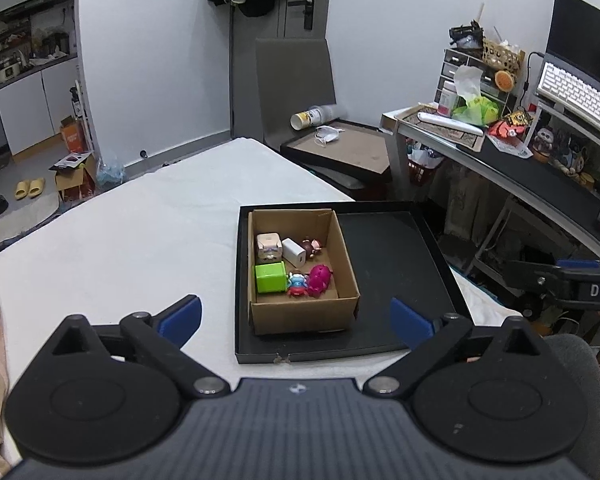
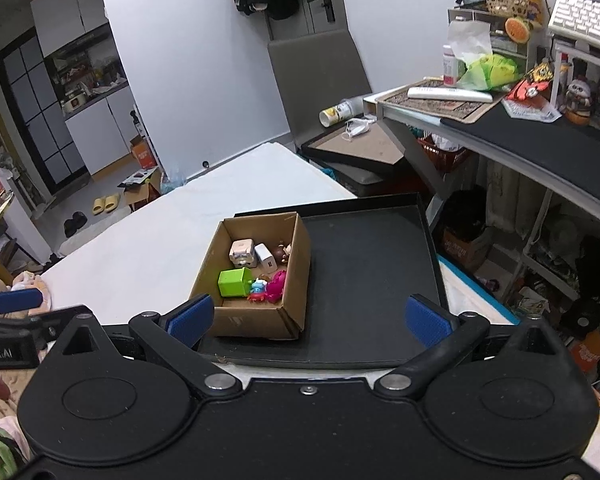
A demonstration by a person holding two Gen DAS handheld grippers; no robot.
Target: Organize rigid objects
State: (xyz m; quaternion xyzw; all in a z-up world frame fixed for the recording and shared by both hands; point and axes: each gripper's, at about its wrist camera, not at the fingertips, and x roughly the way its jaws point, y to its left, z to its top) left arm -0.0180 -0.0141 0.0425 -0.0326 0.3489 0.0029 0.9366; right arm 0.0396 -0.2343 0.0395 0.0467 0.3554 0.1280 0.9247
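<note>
A cardboard box stands at the left end of a black tray on the white table. Inside lie a green cube, a magenta toy, a small blue-and-red figure, a white charger, a beige block toy and a brown figure. My left gripper is open and empty, above and short of the box. My right gripper is open and empty, near the tray's front edge.
The white table stretches left and back. A desk with keyboard and clutter runs along the right. A grey chair and a second black tray lie behind the table.
</note>
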